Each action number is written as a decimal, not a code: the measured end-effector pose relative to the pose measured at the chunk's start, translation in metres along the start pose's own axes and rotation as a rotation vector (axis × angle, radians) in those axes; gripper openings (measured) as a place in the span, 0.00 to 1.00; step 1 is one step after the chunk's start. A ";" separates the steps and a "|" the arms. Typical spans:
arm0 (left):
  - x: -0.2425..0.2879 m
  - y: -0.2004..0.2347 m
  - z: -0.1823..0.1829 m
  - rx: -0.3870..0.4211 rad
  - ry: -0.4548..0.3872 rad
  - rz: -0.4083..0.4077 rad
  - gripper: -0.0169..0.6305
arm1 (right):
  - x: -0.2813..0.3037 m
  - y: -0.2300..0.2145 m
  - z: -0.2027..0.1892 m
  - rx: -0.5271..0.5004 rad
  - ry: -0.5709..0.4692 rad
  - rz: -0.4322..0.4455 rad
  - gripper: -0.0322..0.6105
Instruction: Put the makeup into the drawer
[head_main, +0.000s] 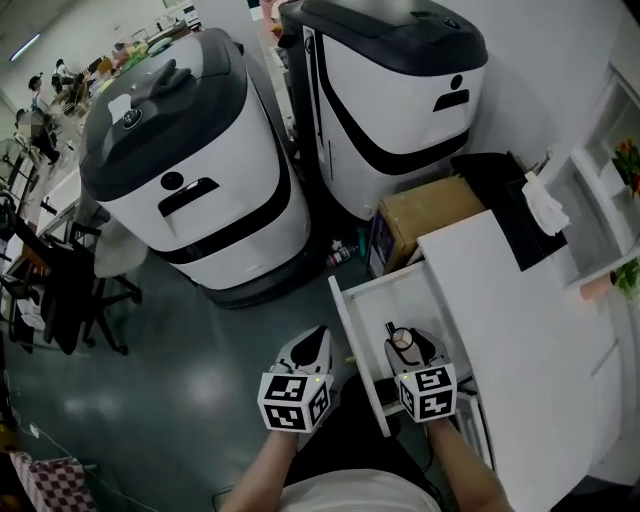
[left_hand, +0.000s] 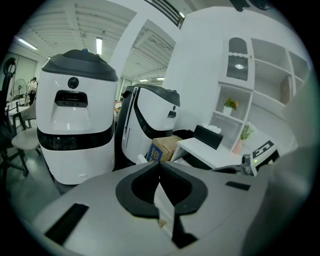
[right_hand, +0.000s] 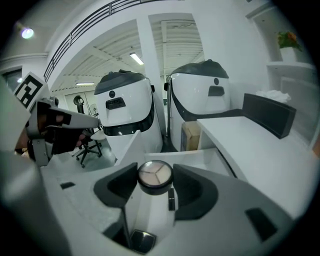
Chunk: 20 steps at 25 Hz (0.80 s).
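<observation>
Right gripper view shows the right gripper clamped on a small round makeup compact, one dark pad pressing each side of its black rim. Its pale lid, split into three wedges, faces the camera. The compact hangs directly above the open white drawer. Deeper in the drawer lie a slim dark stick and a dark square case, probably more makeup, though too small to be sure.

Head view shows the same gripper over the drawer, which is pulled out from under a white desk. The left gripper is held just beside the drawer front, above the grey floor. Its pads meet at the tips with nothing between them.

The compact looks light, rigid and smooth-sided, so it could slip or pivot if the squeeze loosens. Its lid and pressed powder are likely brittle. The present hold across the rim at its widest part seems the safest. Setting it low onto the bare drawer floor, away from the other items, would suit better than dropping it.
</observation>
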<state>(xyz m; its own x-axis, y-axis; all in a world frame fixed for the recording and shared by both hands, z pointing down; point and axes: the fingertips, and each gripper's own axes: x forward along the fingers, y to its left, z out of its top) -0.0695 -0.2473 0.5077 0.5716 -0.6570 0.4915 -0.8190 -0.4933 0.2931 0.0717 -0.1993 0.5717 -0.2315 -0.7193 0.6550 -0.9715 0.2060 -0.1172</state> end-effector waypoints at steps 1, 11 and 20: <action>0.001 0.005 0.000 -0.006 0.000 0.008 0.03 | 0.008 0.001 0.001 -0.003 0.005 0.007 0.40; 0.010 0.041 -0.003 -0.047 0.012 0.060 0.03 | 0.076 0.009 -0.001 -0.078 0.055 0.045 0.40; 0.014 0.062 -0.009 -0.084 0.017 0.102 0.03 | 0.118 0.000 -0.003 -0.094 0.087 0.034 0.40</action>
<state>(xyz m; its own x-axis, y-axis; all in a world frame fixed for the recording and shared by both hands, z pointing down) -0.1124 -0.2821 0.5403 0.4849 -0.6912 0.5358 -0.8745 -0.3748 0.3079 0.0442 -0.2817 0.6510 -0.2555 -0.6513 0.7145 -0.9530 0.2941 -0.0727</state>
